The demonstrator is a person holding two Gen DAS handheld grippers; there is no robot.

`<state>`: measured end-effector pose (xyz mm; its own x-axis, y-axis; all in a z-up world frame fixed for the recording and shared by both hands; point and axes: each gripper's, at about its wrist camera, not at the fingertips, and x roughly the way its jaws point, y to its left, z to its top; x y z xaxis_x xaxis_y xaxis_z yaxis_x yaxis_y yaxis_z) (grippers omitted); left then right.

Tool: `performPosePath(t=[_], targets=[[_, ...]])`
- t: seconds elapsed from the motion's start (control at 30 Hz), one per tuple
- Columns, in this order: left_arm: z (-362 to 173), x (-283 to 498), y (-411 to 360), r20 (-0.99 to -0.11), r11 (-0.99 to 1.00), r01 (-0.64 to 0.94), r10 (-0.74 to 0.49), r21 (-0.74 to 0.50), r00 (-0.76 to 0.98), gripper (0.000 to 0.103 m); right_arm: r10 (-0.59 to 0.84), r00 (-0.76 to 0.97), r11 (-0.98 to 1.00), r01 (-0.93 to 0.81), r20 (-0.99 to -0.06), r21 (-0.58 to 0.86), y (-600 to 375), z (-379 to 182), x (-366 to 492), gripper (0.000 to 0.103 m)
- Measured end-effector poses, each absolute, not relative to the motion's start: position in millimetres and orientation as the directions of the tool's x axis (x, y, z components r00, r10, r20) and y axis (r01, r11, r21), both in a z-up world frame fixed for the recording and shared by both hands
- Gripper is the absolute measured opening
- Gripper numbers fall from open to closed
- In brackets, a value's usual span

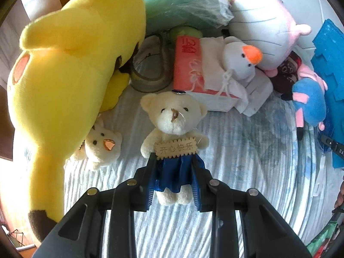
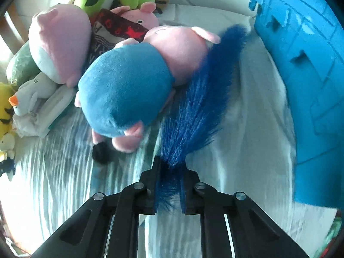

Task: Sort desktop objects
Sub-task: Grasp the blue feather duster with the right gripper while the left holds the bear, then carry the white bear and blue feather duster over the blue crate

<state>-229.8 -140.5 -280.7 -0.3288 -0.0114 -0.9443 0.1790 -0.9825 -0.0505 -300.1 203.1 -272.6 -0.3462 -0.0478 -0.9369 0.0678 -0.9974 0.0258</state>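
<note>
The left gripper (image 1: 175,172) jaws are squeezing the little teddy bear (image 1: 173,126) by its skirt; it might be slipping; the right gripper (image 2: 169,185) jaws are pinching only the blue feather duster (image 2: 200,99) bristles, which may be pulling loose.

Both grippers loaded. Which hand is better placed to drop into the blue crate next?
Right, likely. Its fingers clamp the blue feather tuft, and the blue crate stands right beside it. The left gripper, holding the cream bear, sees the crate only at frame edge.

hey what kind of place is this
Probably a bedroom or playroom: plush toys such as the yellow plush piled on a striped bedsheet, beside a blue plastic crate.
</note>
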Motion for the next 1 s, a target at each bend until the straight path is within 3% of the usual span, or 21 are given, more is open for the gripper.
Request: performPosePath(t=[0.27,1.0], targets=[[-272,-230,-133,-0.932,-0.988,0.142,0.009,-0.064,-0.362,0.028,-0.049,-0.365,-0.997,0.072,-0.930,0.024,205,-243,-264,0.011],[-182,-223,-89,-0.883,-0.998,-0.026,0.066,-0.060,-0.465,0.028,-0.118,-0.473,-0.993,0.082,-0.873,0.089,245,-170,-189,0.006]])
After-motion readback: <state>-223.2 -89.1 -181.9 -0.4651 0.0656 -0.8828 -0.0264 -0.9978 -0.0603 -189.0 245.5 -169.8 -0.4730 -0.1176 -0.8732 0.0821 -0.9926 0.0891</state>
